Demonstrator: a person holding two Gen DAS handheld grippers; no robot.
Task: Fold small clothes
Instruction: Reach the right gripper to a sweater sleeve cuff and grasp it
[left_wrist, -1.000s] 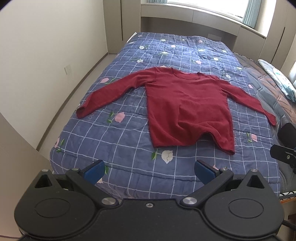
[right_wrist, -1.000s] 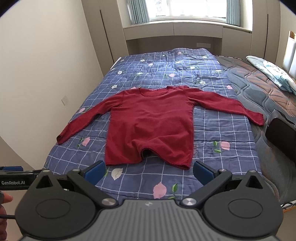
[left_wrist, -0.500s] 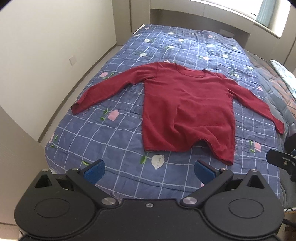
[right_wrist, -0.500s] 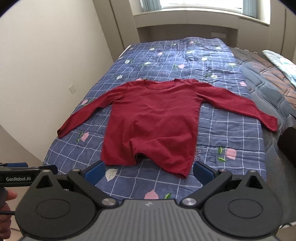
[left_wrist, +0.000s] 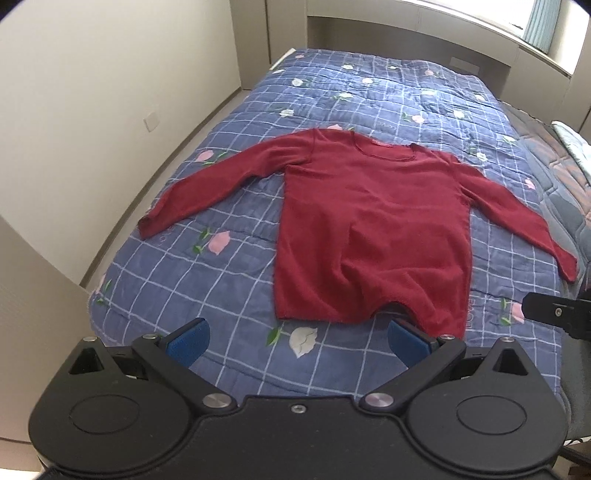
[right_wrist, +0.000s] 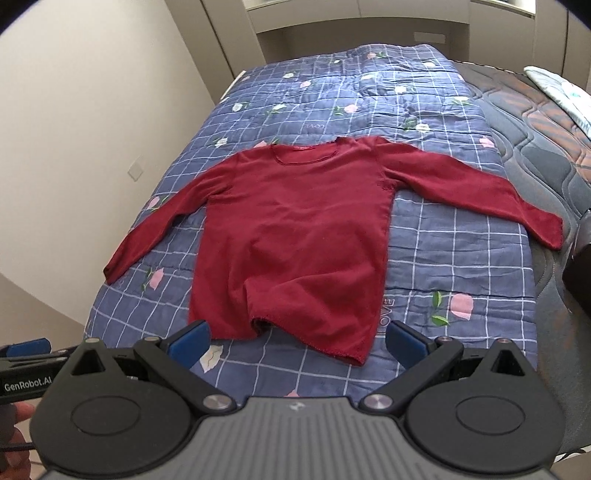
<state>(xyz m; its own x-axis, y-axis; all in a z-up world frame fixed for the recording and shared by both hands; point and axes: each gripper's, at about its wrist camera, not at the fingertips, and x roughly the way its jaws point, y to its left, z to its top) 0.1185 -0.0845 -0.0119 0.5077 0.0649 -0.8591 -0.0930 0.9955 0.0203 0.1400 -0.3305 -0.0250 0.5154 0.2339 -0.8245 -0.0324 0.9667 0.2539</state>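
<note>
Red knit, long-sleeved: a sweater (left_wrist: 373, 236) lies face up on a blue checked quilt (left_wrist: 229, 295) printed with pink and white flowers, both sleeves spread out to the sides. Its neckline points toward the far end of the bed and its hem lies near the front edge of the quilt. The hem is uneven: the middle is lifted into a small arch, and the right front corner hangs lower than the left. The right cuff reaches the quilt's right edge, beside a bare brown and grey mattress (right_wrist: 532, 122); the left cuff stops short of the left edge.

White lettering reading "GenRobot.AI" shows on the left gripper's side in the right wrist view. The word "LOVE" is printed on the quilt just beside the sweater's right hem corner and again beyond the collar.

The left gripper (left_wrist: 295, 338) hovers over the front edge of the quilt, jaws spread wide with nothing between them. The right gripper (right_wrist: 297, 338) does the same, its blue pads (right_wrist: 190, 341) wide apart and empty, just short of the hem. Open quilt lies on both sides of the body and beyond the collar. A cream wall (left_wrist: 92, 92) runs close along the left side of the bed.
</note>
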